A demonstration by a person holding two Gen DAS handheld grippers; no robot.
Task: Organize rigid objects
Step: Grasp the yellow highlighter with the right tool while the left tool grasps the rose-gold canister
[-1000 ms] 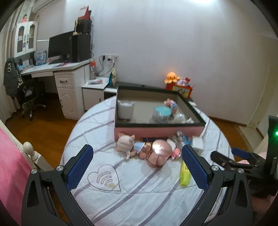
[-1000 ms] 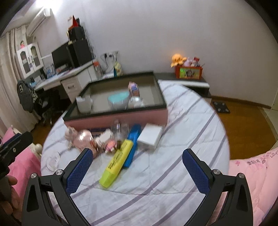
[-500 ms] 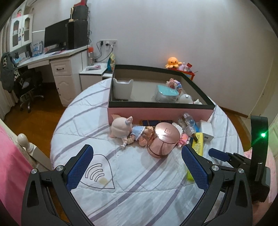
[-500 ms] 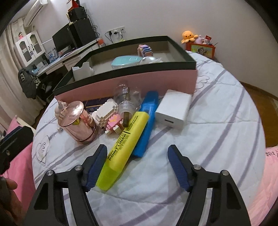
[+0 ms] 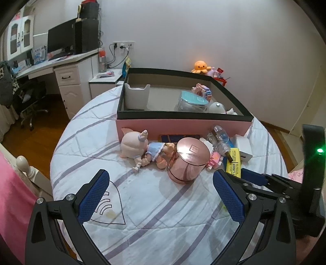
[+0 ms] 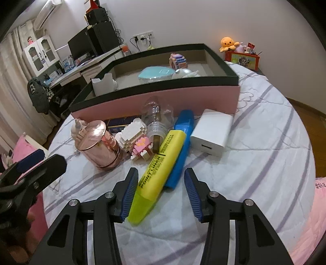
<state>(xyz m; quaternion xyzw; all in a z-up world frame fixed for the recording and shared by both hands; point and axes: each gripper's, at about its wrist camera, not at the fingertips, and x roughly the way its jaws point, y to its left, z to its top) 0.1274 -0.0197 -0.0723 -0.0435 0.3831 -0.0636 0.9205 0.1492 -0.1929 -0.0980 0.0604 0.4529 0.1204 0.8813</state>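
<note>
Highlighter (image 6: pixel 158 165) left of marker (image 6: pixel 180 146), both before box (image 6: pixel 154 102).

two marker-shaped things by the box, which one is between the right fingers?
The yellow highlighter: its cap end lies between the right gripper's open fingers. The blue marker lies beside it on the far side, its near end stopping short of them.

I read this as a home bedroom that doubles as a study. A white desk (image 5: pixel 61 63) with drawers carries a dark monitor (image 5: pixel 60 41) and a black speaker (image 5: pixel 86 35). A swivel chair (image 5: pixel 30 97) stands before it on a wooden floor (image 5: pixel 34 130). A glass-door cabinet (image 5: pixel 19 38) hangs in the corner, and an air conditioner (image 6: pixel 46 14) is mounted high. An orange plush octopus (image 5: pixel 200 66) sits by the wall. Pink bedding (image 5: pixel 14 195) lies beside the round quilted worktop (image 5: pixel 154 205).
</note>
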